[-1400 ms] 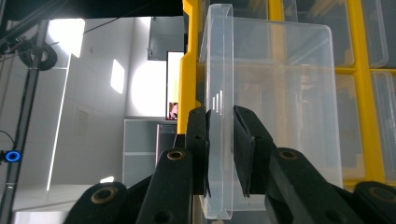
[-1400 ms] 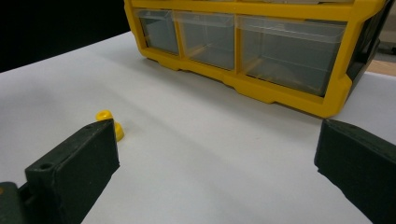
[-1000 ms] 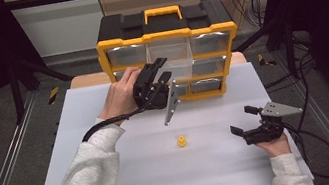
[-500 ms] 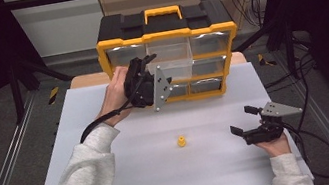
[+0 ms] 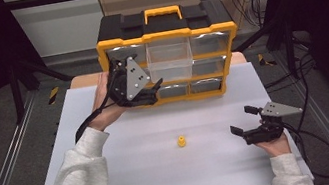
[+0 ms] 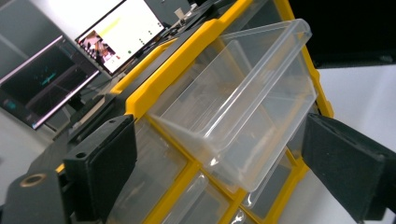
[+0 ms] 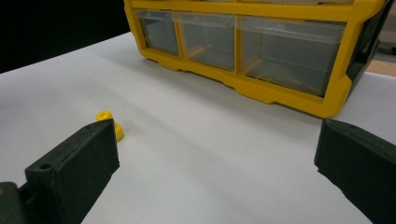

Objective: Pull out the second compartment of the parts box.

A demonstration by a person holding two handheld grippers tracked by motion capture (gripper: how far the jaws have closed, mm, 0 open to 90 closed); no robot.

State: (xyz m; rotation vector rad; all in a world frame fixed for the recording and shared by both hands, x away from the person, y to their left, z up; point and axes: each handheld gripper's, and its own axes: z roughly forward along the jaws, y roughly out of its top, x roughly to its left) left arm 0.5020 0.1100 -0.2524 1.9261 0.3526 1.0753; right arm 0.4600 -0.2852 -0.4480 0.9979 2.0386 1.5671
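A yellow and black drawer cabinet stands at the back of the white table. Its clear top middle drawer is pulled out part way. My left gripper hovers at the cabinet's left front and points right. In the left gripper view that drawer juts toward me between the jaws of my left gripper, which have just been opening and touch nothing. A small yellow part lies mid-table. My right gripper rests open at the right front, with the yellow part beyond its left jaw.
The cabinet has several more clear drawers, all pushed in. Cables trail from both grippers over the table's edges. Dark frame rails run along both sides of the table. A monitor glows behind the cabinet in the left gripper view.
My left gripper has drawn back to the left and upward, turned over at the wrist, and its jaws have spread wider. The right gripper and the yellow part have not moved.
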